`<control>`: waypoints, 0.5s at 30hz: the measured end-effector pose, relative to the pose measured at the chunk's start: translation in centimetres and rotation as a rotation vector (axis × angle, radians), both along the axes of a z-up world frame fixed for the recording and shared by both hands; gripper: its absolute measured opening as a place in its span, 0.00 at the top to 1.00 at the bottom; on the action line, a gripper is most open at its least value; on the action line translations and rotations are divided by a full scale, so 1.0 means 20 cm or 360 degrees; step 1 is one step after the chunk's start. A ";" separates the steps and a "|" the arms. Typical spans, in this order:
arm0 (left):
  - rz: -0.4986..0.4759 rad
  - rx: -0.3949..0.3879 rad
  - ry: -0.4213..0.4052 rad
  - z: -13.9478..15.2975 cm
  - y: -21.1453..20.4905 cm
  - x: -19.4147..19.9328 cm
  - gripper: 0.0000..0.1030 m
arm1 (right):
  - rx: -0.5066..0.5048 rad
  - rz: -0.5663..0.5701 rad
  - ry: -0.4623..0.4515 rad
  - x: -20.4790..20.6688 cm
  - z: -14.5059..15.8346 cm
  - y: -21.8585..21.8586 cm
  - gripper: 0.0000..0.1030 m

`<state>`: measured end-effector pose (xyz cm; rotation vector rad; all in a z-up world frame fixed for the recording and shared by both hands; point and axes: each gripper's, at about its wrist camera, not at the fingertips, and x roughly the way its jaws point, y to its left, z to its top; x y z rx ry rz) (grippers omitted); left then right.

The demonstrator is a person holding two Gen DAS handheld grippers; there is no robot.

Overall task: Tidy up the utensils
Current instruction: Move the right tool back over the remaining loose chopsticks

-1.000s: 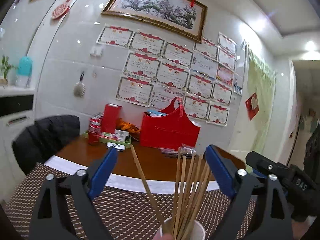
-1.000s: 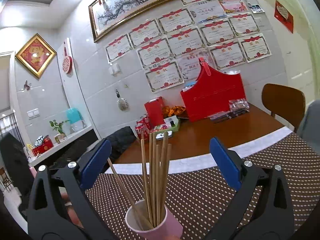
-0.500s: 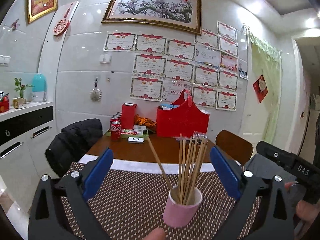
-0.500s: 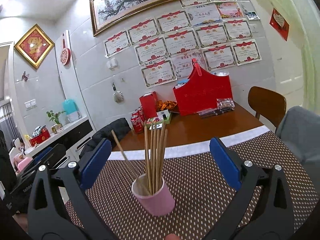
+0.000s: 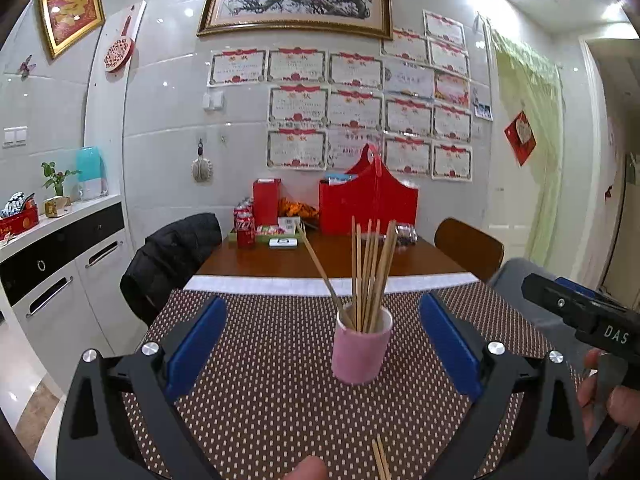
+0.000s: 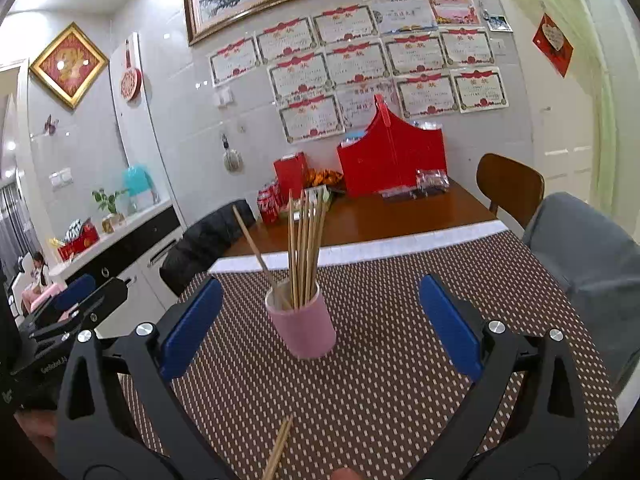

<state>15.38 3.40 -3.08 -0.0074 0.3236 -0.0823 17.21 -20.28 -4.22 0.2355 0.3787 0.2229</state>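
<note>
Pulling back from where they were a moment ago, both tongs now sit farther from the pink cup [image 5: 362, 347], which looks smaller and shows all the way down to its bottom. Before, only its rim showed, low between the blue pads.

One pink cup stands upright on the dotted mat [image 5: 260, 392] on the tabletop [image 5: 332, 258]. About seven or eight chopsticks [image 5: 370, 272] stand in it, bunched together, and one more leans off to the left. Two loose chopsticks [image 5: 381, 460] lie flat on the mat, close to the cameras.

The left tongs [image 5: 322, 344] are spread wide and hold nothing; the cup stands ahead of them, between the two pads, not touching. The right tongs [image 6: 320, 328] are spread wide too, holding nothing, with the cup ahead and a bit left of middle.
</note>
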 end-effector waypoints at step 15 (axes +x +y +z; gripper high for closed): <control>-0.0034 0.0047 0.0367 -0.35 -0.01 -0.15 0.07 | -0.0054 0.0030 0.0244 -0.23 -0.22 -0.01 0.06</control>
